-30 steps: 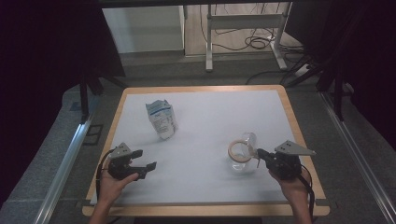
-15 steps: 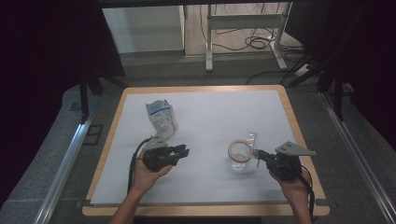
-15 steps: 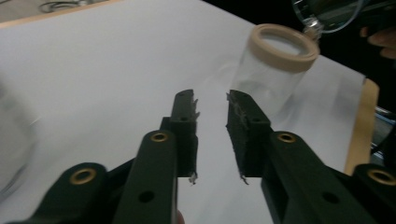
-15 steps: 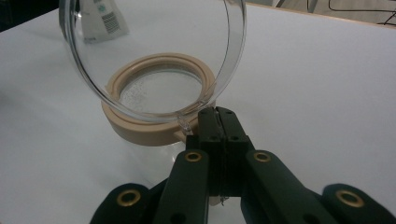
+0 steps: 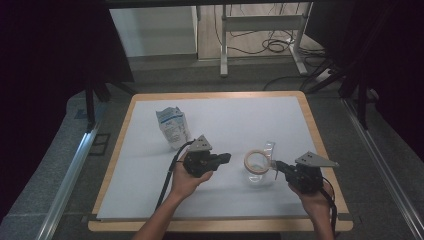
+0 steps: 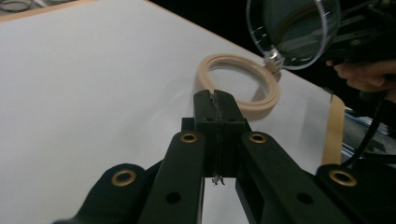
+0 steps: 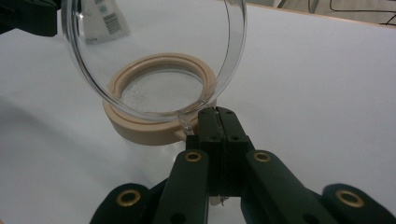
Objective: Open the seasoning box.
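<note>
Between my left gripper's jaws nothing sits, since they have just closed flat together short of the beige-rimmed jar near the white table's right side, while my right gripper stays pinched shut beside its raised clear lid, the white pouch well behind.

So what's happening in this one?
A person works at a white table with a gripper in each hand. The right gripper, jaws together, sits at the hinge of a clear jar with a beige rim, its clear lid flipped open. The left gripper, jaws just closed and empty, points at the jar. A small printed pouch stands farther back.
</note>
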